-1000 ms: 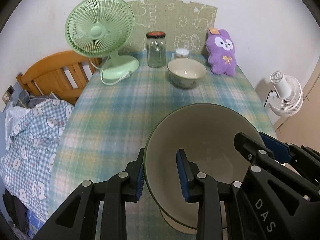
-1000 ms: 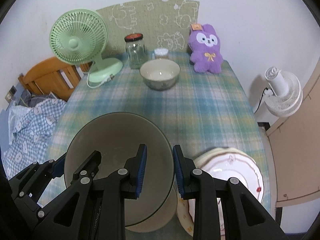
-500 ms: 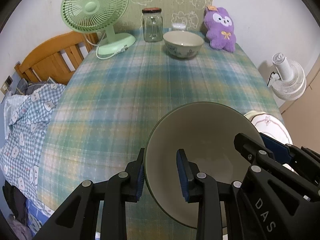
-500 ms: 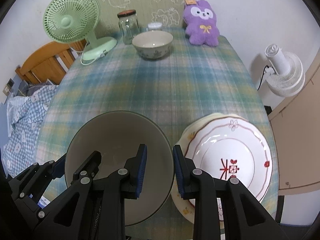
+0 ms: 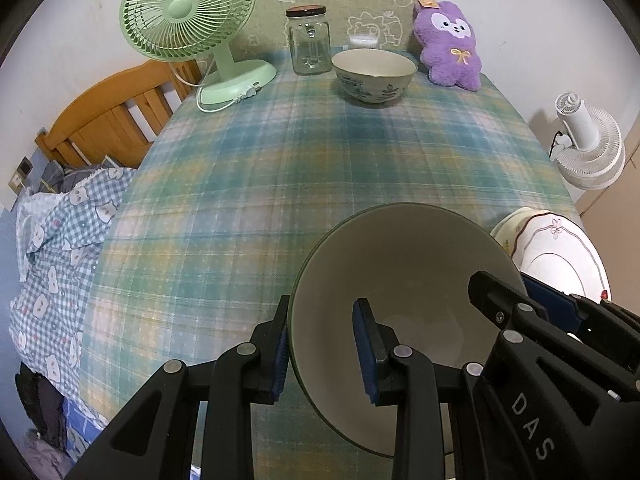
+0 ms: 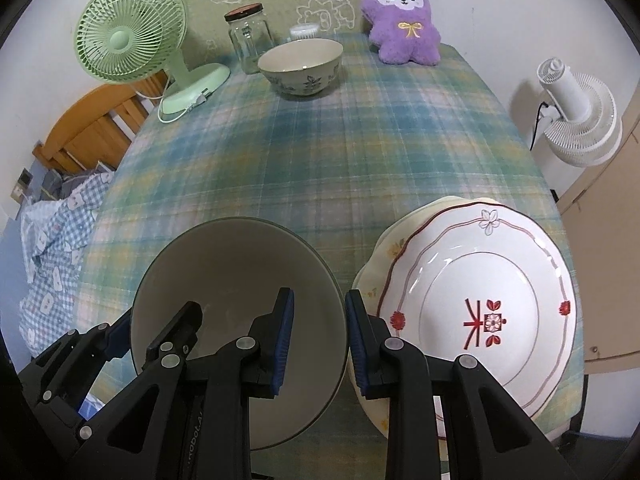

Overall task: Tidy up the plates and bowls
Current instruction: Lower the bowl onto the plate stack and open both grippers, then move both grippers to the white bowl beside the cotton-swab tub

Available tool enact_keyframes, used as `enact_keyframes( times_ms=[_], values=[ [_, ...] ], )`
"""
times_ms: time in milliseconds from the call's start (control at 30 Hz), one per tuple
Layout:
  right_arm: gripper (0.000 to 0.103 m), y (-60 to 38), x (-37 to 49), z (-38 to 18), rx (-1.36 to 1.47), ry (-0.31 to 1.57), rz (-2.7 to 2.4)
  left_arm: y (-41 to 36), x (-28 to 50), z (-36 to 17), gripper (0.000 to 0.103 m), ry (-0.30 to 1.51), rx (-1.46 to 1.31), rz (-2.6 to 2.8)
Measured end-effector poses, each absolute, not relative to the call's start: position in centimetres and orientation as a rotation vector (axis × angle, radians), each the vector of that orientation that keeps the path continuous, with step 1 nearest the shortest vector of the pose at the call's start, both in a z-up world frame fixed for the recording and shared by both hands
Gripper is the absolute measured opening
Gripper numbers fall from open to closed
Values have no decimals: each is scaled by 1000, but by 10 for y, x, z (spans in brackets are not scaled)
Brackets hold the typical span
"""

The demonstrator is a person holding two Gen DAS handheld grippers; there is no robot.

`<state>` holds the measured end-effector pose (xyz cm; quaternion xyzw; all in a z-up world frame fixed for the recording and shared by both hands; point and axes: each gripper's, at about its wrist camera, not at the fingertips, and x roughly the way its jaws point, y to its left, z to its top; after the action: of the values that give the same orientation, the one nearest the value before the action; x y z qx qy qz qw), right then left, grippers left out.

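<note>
- Now the grey bowl [image 5: 404, 280] is tilted, its mouth facing up and toward the cameras, over the near edge of the table [image 5: 320, 160].
- Left gripper [image 5: 322, 344] pinches its left rim; right gripper [image 6: 318, 334] pinches its right rim.
- Stacked plates [image 6: 480, 308] lie just right of it.
- Far back stand a patterned bowl [image 5: 374, 74], jar [image 5: 310, 40], green fan [image 5: 188, 8] and purple plush [image 5: 448, 44].
- Plaid cloth covers the table; a white fan [image 6: 576, 112] stands beyond its right edge.

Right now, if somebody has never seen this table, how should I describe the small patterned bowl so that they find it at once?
Look to the far end of the plaid-covered table, by the wall. The small patterned bowl stands there between the glass jar and the purple plush toy. Unlike the large plain bowl that both grippers hold at the near edge, it is free-standing, with dark leaf motifs on its outer wall.
</note>
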<state>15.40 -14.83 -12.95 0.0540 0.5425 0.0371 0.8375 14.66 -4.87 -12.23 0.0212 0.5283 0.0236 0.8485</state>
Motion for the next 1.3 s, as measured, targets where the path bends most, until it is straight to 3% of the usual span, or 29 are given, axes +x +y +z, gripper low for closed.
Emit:
enact_keyframes(
  times_ms=[400,700,867,1300],
  values=[
    [30,-145,159,-135,88,1155,69,-43,151,-130,28,1133,19,48],
    [32,-144,158,-122,73,1164,99,-44,150,-119,45,1142,7,26],
    [61,-144,156,-92,49,1099,87,-37,151,-95,56,1105,-8,45],
    [77,-128,173,-8,60,934,6,-24,182,-17,79,934,43,-45]
  ],
)
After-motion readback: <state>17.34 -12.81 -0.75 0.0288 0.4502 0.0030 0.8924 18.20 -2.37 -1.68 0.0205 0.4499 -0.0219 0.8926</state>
